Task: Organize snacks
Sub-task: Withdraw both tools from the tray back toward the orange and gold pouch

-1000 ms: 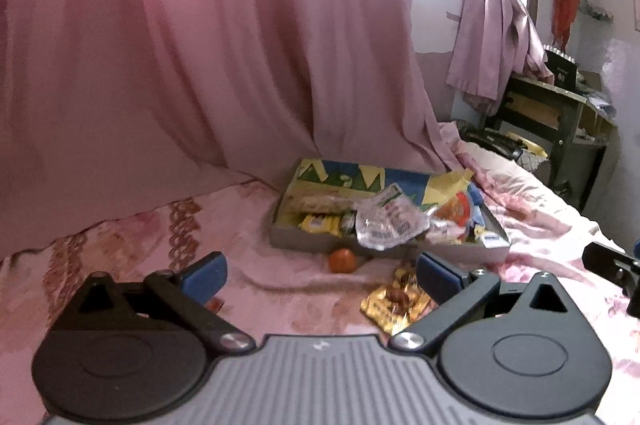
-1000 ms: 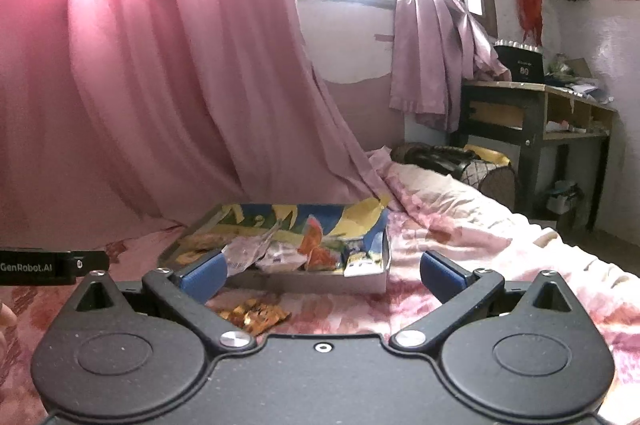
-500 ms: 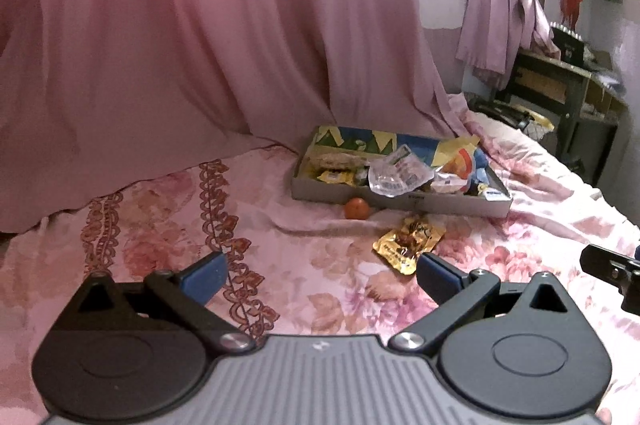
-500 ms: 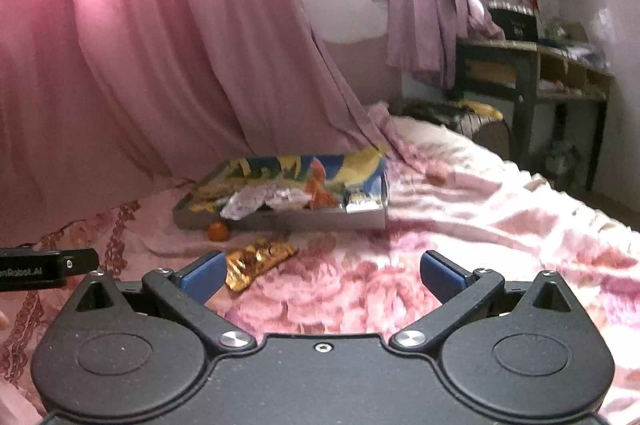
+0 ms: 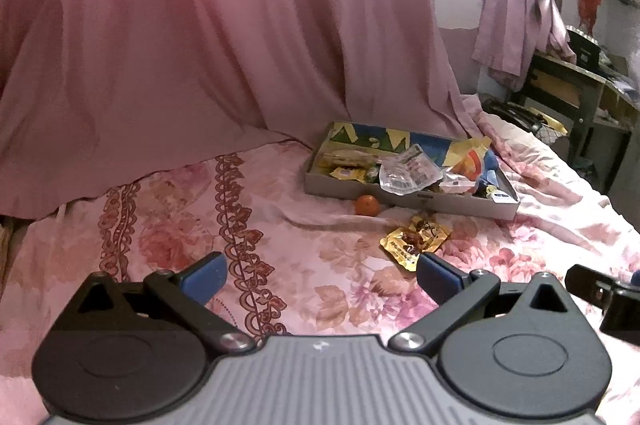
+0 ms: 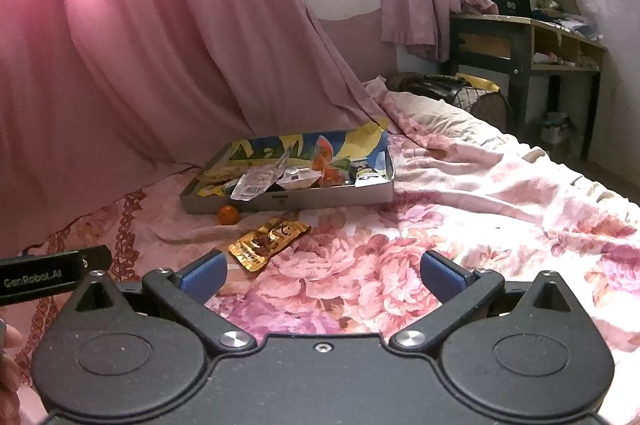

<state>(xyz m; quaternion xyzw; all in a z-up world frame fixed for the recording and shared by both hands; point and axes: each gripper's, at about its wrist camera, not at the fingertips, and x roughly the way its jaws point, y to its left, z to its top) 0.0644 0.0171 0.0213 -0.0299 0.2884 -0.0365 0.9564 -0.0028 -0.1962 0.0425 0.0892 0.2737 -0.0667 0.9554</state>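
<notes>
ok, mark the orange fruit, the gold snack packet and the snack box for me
orange fruit (image 5: 367, 205): left wrist view, centre of the fruit.
gold snack packet (image 6: 267, 238): right wrist view, middle of the wrapper.
snack box (image 6: 332, 197): right wrist view, bare grey front wall.

A bed with a floral sheet carries a box of snacks; an orange touches its front wall, a gold packet lies near that.
</notes>
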